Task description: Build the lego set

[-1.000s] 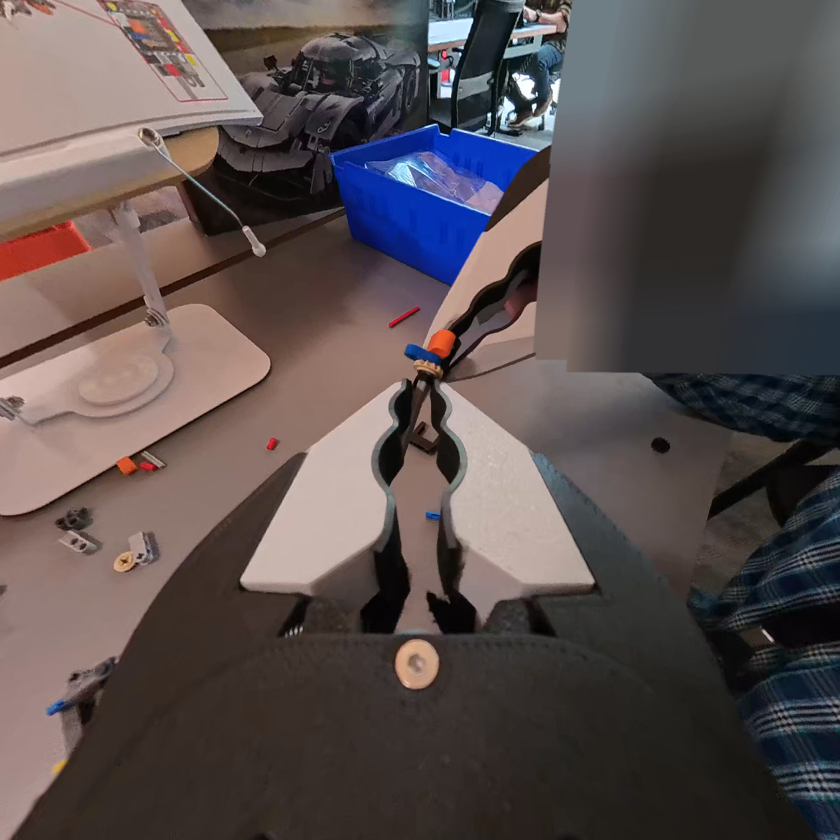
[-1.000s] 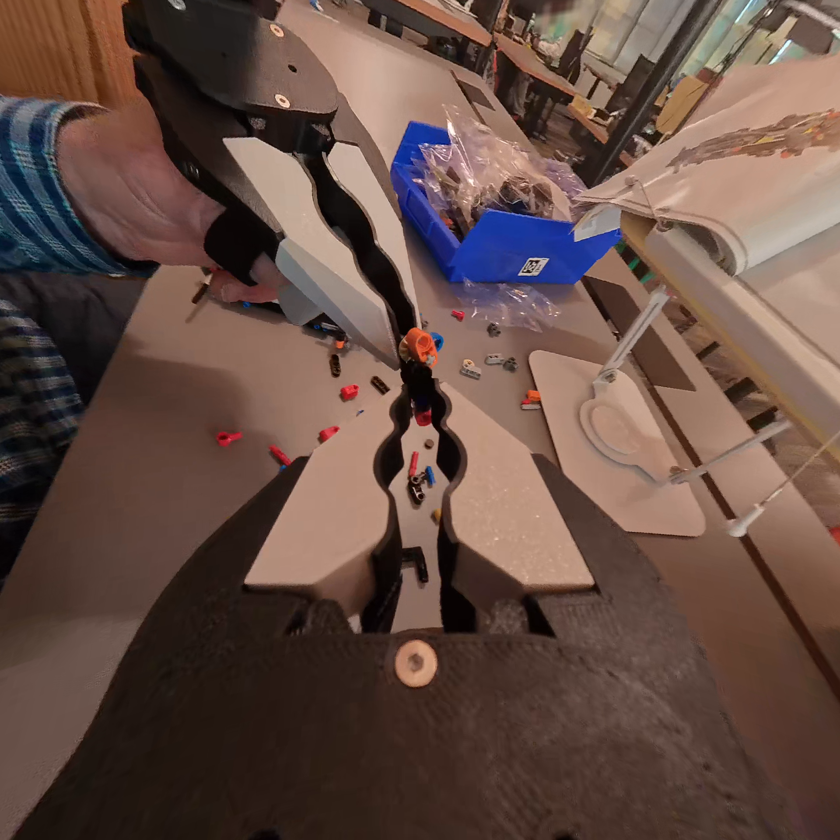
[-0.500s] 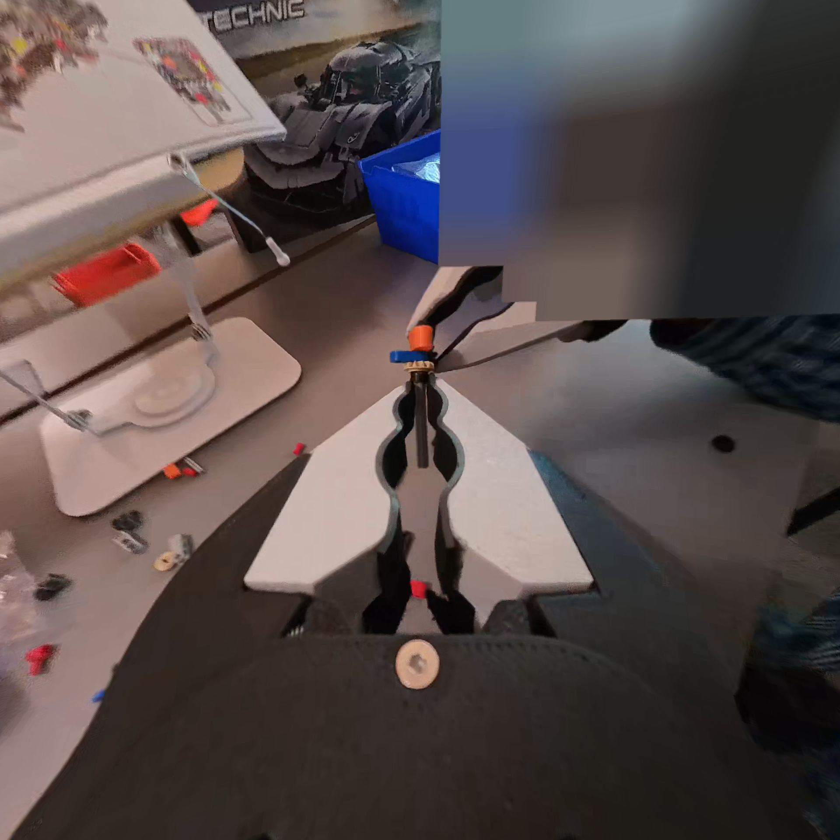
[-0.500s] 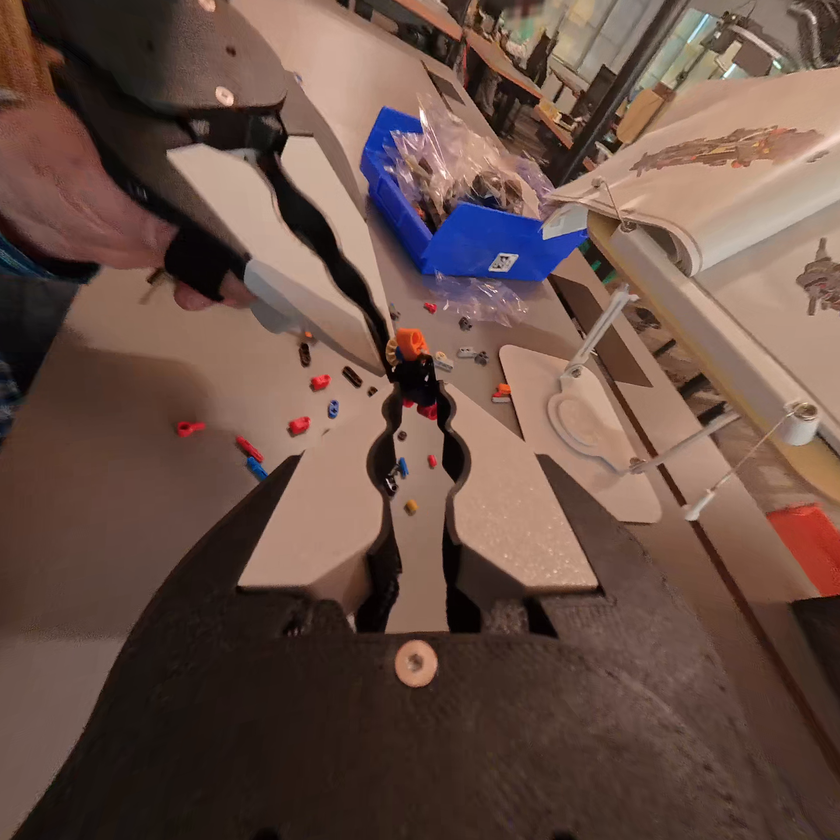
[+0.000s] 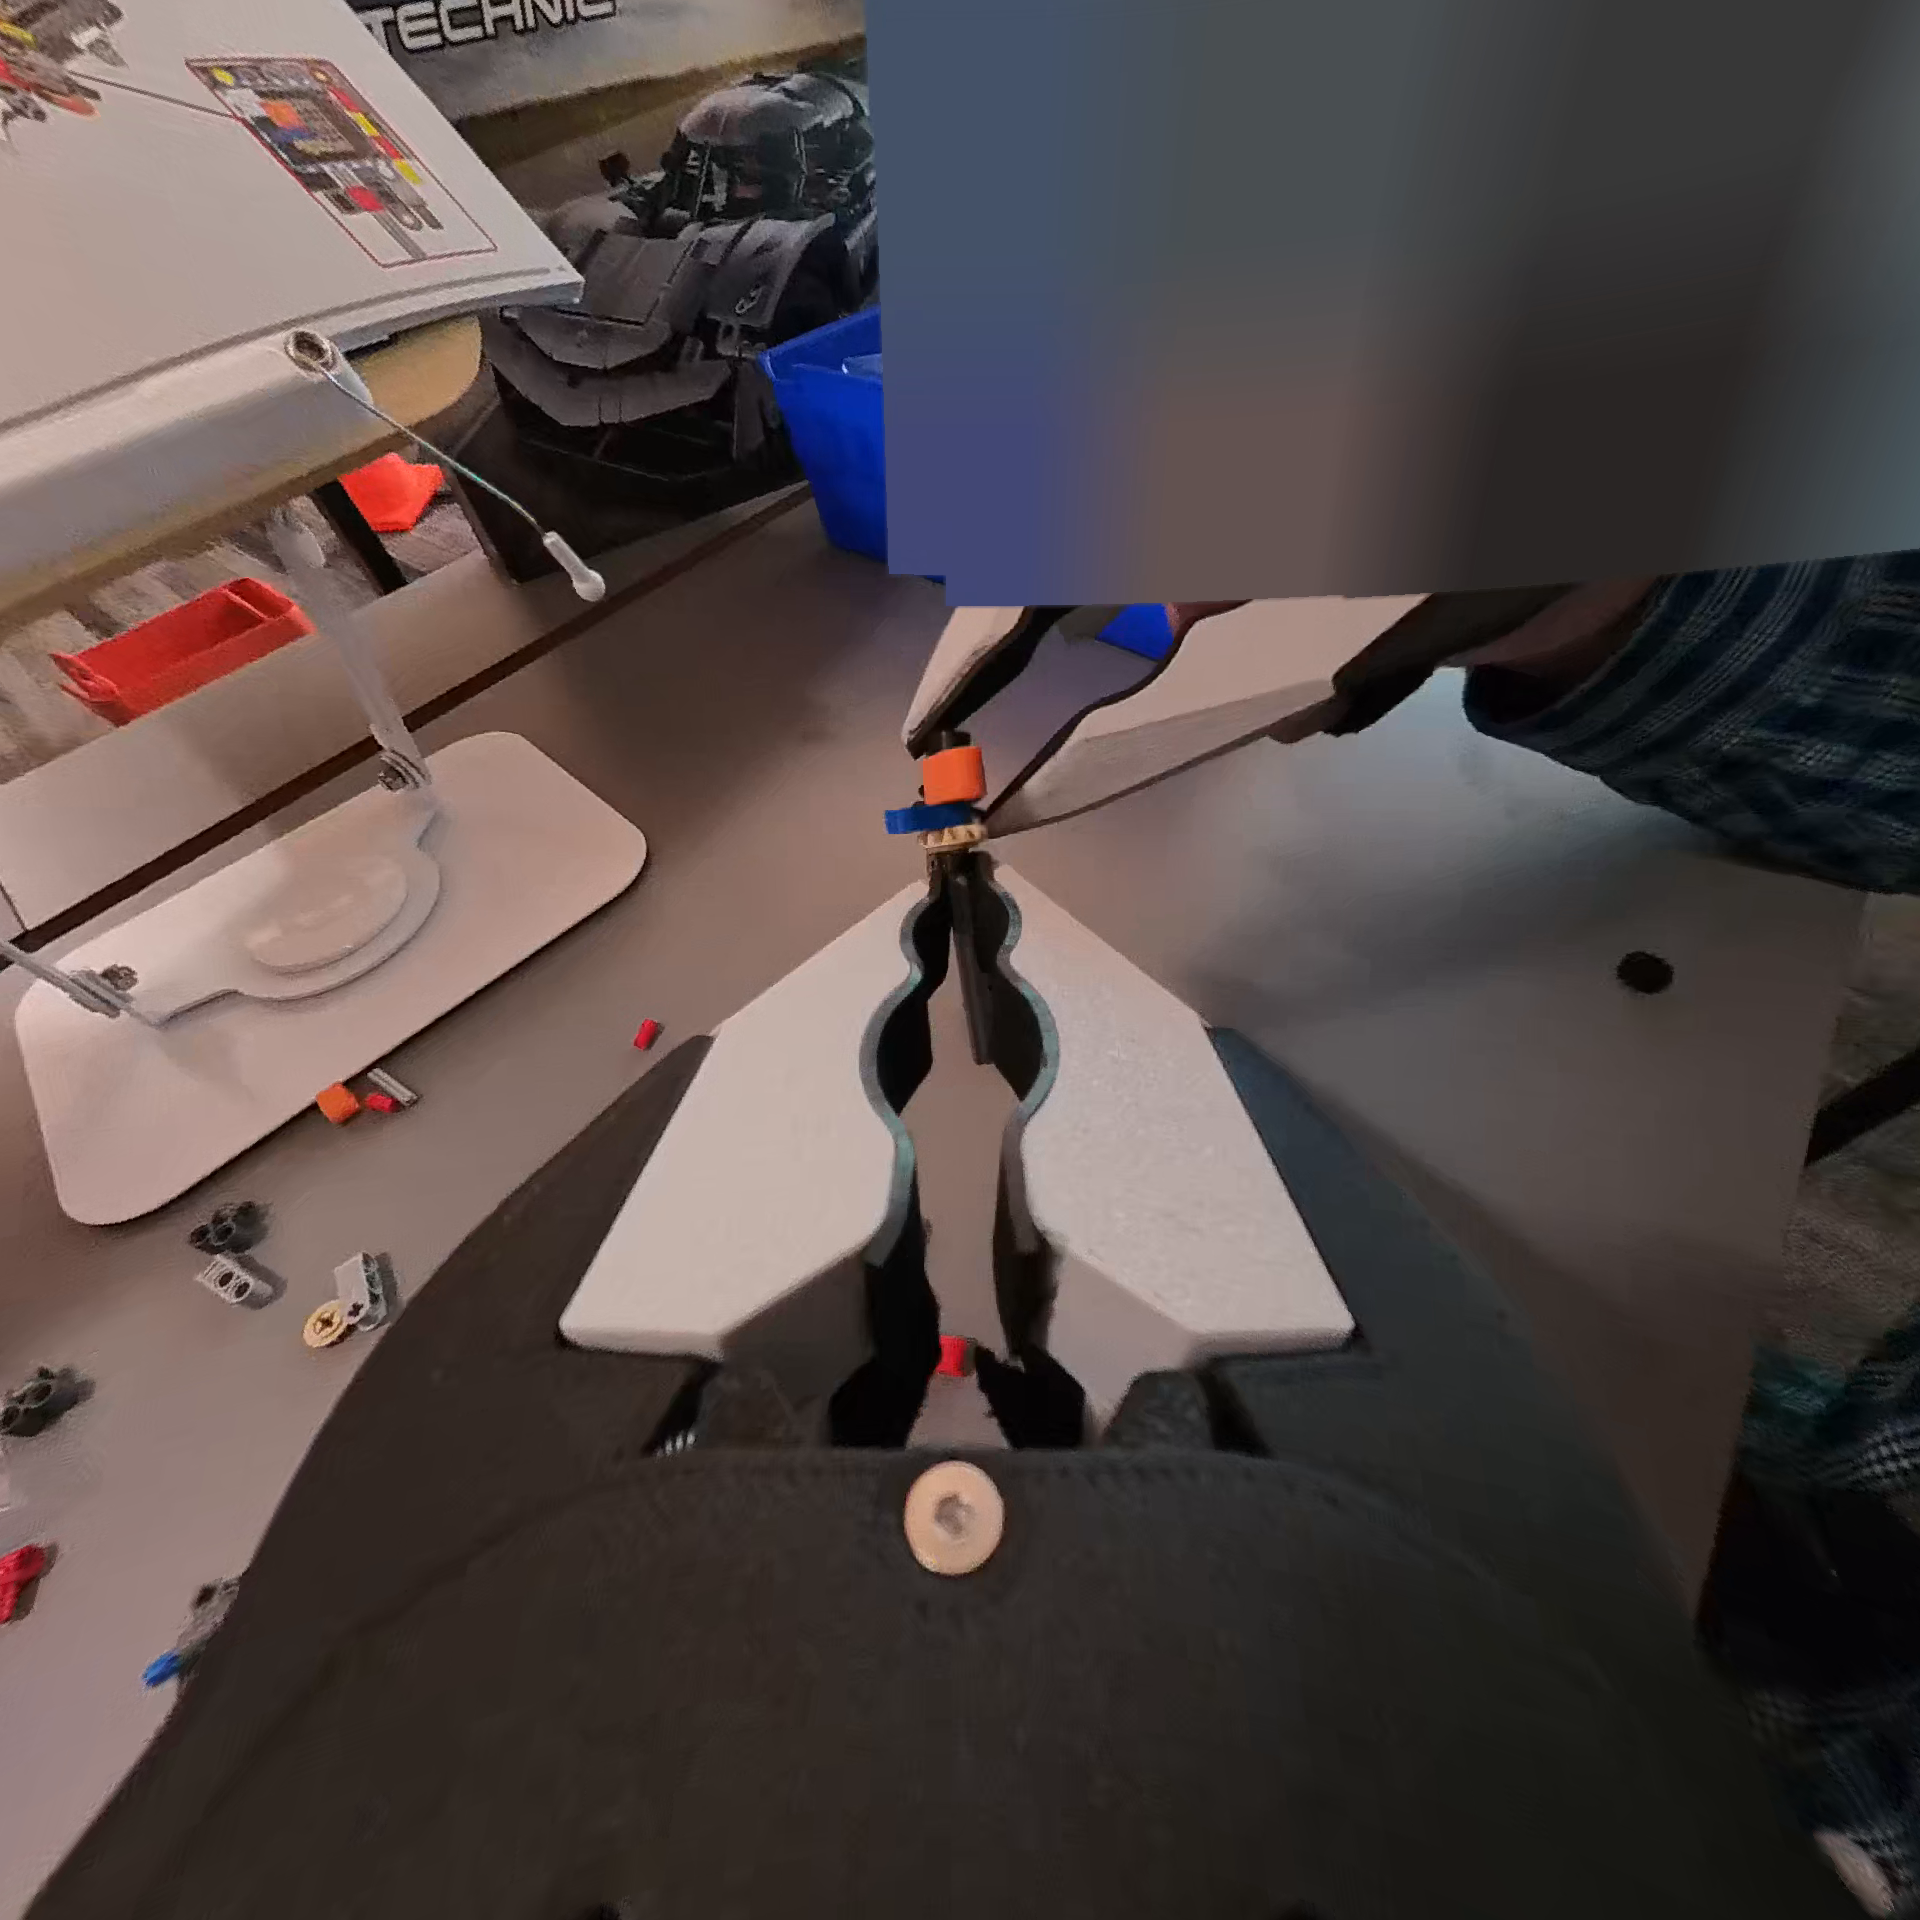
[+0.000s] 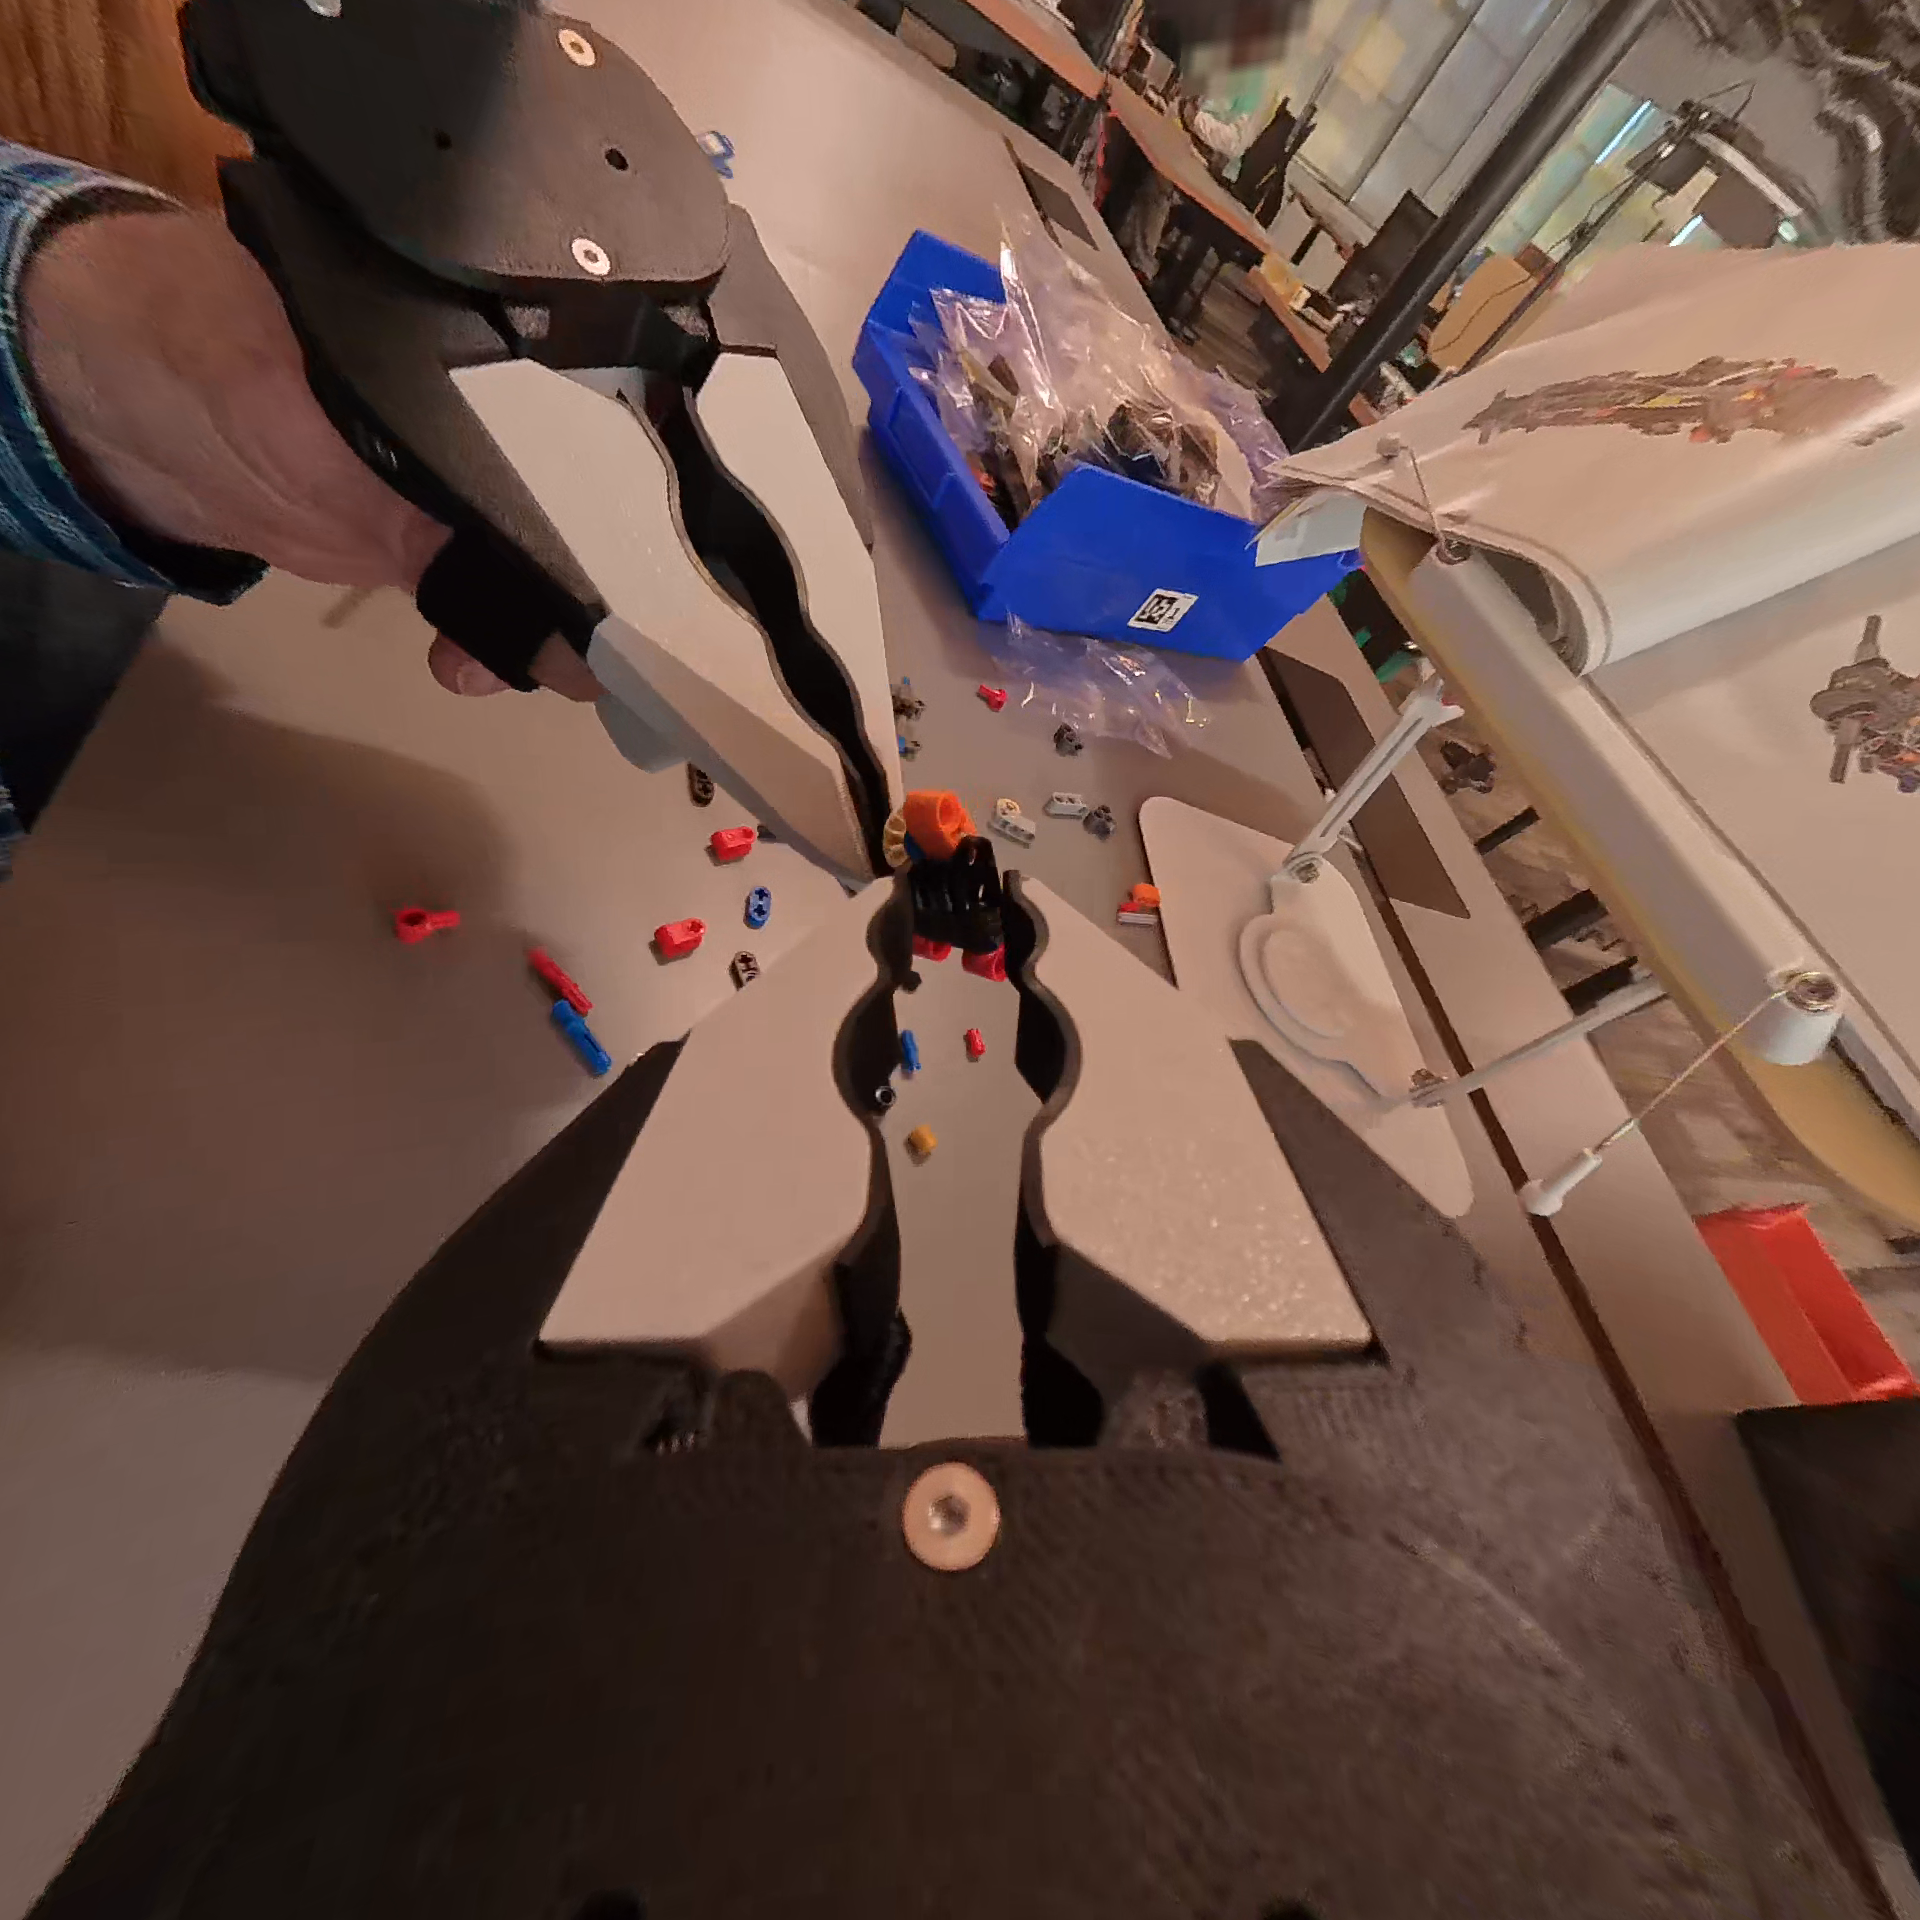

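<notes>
You have two black-and-grey claws in view, left claw (image 5: 951, 883) and right claw (image 6: 951, 894). One blue plastic bin (image 6: 1101, 582) holds clear bags of parts. One white instruction booklet (image 6: 1662, 436) rests on one white stand (image 6: 1309, 977). One red tray (image 5: 177, 649) sits beyond the grey worktop (image 6: 260, 1039). Loose small pieces there: too many to count reliably.

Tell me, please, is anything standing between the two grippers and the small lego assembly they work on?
Nothing visible does. The left gripper and the right gripper are both closed on the small assembly itself, tips meeting above the table.
</notes>
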{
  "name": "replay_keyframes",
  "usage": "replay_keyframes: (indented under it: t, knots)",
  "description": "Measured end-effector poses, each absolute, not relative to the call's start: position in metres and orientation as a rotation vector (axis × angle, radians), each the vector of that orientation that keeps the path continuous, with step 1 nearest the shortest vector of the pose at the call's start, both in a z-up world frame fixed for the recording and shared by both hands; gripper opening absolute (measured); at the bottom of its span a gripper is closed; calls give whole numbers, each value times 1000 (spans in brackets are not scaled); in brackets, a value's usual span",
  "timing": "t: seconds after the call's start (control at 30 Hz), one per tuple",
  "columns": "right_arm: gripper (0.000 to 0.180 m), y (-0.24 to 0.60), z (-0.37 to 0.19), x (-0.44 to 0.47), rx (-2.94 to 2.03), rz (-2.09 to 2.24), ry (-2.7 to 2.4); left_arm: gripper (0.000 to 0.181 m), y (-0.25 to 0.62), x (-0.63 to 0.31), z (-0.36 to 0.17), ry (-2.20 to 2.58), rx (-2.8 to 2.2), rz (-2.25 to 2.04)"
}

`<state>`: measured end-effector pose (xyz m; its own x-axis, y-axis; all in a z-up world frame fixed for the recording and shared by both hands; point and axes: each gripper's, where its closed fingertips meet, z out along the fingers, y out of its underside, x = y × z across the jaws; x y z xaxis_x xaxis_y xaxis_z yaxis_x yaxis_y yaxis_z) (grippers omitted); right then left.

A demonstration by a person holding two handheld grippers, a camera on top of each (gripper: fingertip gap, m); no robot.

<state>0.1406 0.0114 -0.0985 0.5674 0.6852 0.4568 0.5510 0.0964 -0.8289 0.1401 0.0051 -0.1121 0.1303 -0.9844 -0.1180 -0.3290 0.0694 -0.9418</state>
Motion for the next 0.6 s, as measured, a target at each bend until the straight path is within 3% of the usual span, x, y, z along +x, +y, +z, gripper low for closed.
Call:
replay_keyframes:
  t: [0.33,0.6]
  knots:
    - [8,0,-103,137,-1566,252,-1128,2,-1,136,-120,1544,-1274,-586]
    - [5,-6,-108,135,-1538,221,-1193,3,-5,133,-122,1582,-1241,-604]
